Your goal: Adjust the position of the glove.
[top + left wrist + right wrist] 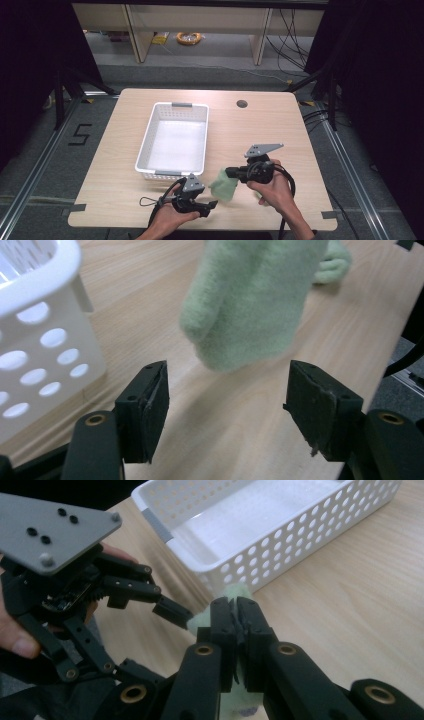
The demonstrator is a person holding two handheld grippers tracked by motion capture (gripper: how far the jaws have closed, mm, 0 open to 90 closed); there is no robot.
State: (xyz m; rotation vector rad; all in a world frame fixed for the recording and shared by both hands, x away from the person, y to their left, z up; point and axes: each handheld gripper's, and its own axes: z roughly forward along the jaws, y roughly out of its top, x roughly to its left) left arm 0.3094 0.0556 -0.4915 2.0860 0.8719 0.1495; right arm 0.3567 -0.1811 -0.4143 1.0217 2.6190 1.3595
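A pale green fuzzy cloth (223,184) hangs just above the table's front edge, pinched at its top by my right gripper (231,173), whose jaws are shut on it (236,620). In the left gripper view the cloth (250,300) dangles straight ahead, a little beyond the tips. My left gripper (212,204) is open, its black pads (150,407) spread wide with nothing between them, just left of and below the cloth. A white perforated basket (176,140) stands empty behind both grippers.
The basket's corner (35,335) is close on the left gripper's left side. In the right gripper view the left gripper's grey plate (47,527) sits near the basket (280,535). A round grommet hole (242,104) lies at the table's back.
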